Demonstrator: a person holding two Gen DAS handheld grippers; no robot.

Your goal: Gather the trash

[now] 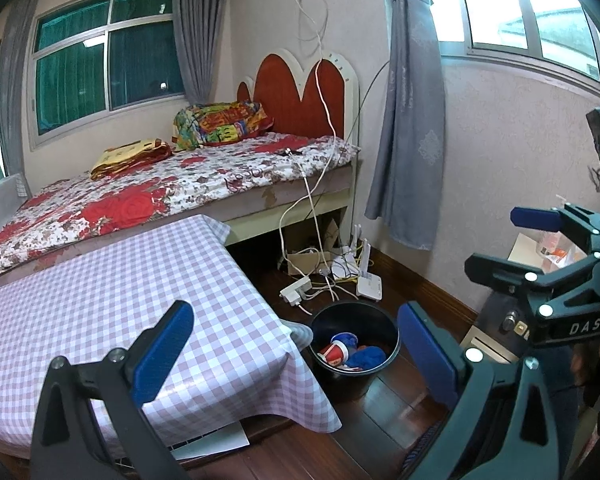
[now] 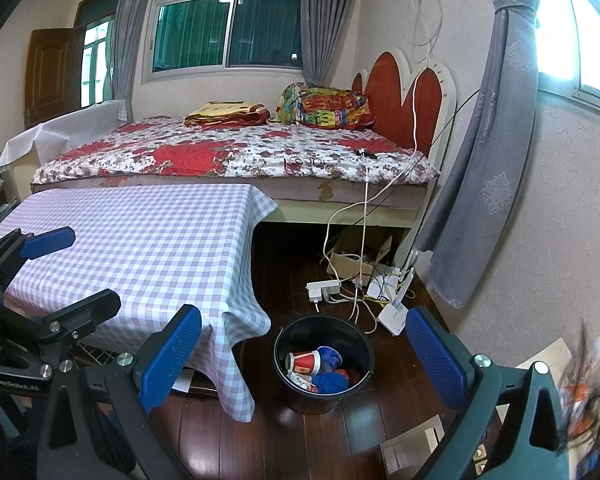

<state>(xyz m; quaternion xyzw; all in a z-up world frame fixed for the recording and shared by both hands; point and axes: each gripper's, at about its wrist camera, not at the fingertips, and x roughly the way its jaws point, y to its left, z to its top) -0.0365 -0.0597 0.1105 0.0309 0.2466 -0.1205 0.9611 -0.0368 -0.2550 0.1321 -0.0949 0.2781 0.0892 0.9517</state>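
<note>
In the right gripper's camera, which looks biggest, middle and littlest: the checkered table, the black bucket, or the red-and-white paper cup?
1. Checkered table, biggest.
2. Black bucket, middle.
3. Red-and-white paper cup, littlest; it lies inside the bucket.

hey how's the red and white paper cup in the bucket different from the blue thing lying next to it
The paper cup is a stiff red and white cone lying on its side, open mouth toward the bucket wall; the blue item is a soft, crumpled lump with no clear shape, plain blue. The cup rests higher on the pile, the blue item lower, nearer the front. Both sit inside the black bucket as collected trash.
</note>
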